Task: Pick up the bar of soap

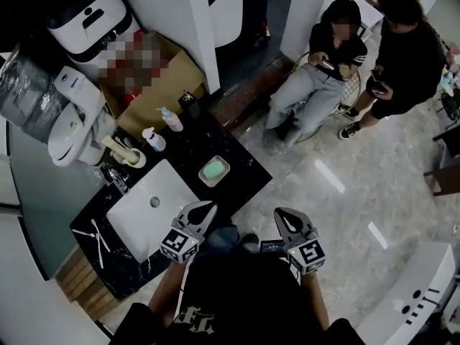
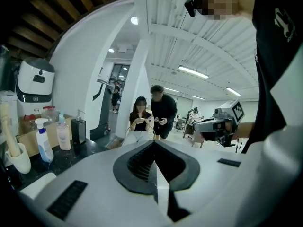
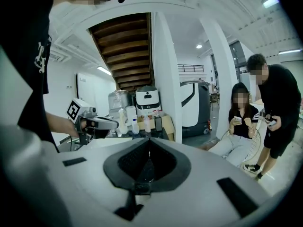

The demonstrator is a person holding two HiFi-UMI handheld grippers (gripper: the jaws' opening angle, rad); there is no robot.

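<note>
A pale green bar of soap (image 1: 213, 171) lies in a white square dish (image 1: 225, 163) on the black countertop (image 1: 244, 172), just right of the white sink (image 1: 136, 210). My left gripper (image 1: 208, 208) hovers over the counter's near edge, a short way below the dish in the head view, jaws shut and empty. My right gripper (image 1: 280, 215) is off the counter to the right, over the floor, also shut and empty. Neither gripper view shows the soap. The left gripper view has the closed left gripper (image 2: 154, 144) and the right gripper (image 2: 214, 125); the right gripper view has the closed right gripper (image 3: 149, 143).
Two pump bottles (image 1: 170, 118) (image 1: 153, 139) and a black dispenser (image 1: 188, 98) stand at the counter's back, near a faucet (image 1: 115, 177) and a cup (image 1: 131, 155). Two people (image 1: 320, 63) (image 1: 402, 56) are on the tiled floor to the right. A white pillar (image 1: 201, 20) rises behind the counter.
</note>
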